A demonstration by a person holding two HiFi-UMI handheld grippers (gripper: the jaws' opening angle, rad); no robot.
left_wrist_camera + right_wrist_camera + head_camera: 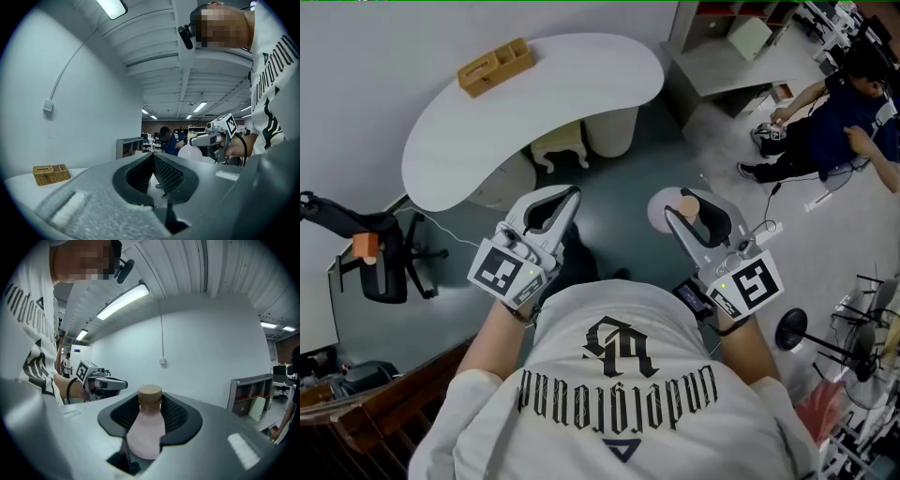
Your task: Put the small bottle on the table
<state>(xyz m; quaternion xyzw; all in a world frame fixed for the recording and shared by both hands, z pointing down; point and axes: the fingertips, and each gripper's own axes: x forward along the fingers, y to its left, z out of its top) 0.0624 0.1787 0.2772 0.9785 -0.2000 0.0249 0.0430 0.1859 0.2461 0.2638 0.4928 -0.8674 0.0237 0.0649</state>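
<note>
The small bottle (146, 427) is pale pink with a tan cap. My right gripper (150, 397) is shut on its neck, cap towards the tips and body hanging lower. From the head view this gripper (689, 199) is held in the air in front of my chest, the bottle (659, 211) showing below it. My left gripper (570, 194) hovers beside it at the left, jaws together with nothing in them; its tips (152, 155) meet. The white curved table (581, 84) lies ahead, beyond both grippers. Each gripper sees the other: the right gripper (193, 139) with the bottle (190, 153), and the left gripper (119, 384).
A wicker box (495, 66) sits at the table's far left end. White stools (558, 145) stand under the table. A black chair (389, 267) is at my left. A seated person (830, 122) works at the right by a grey shelf unit (722, 52).
</note>
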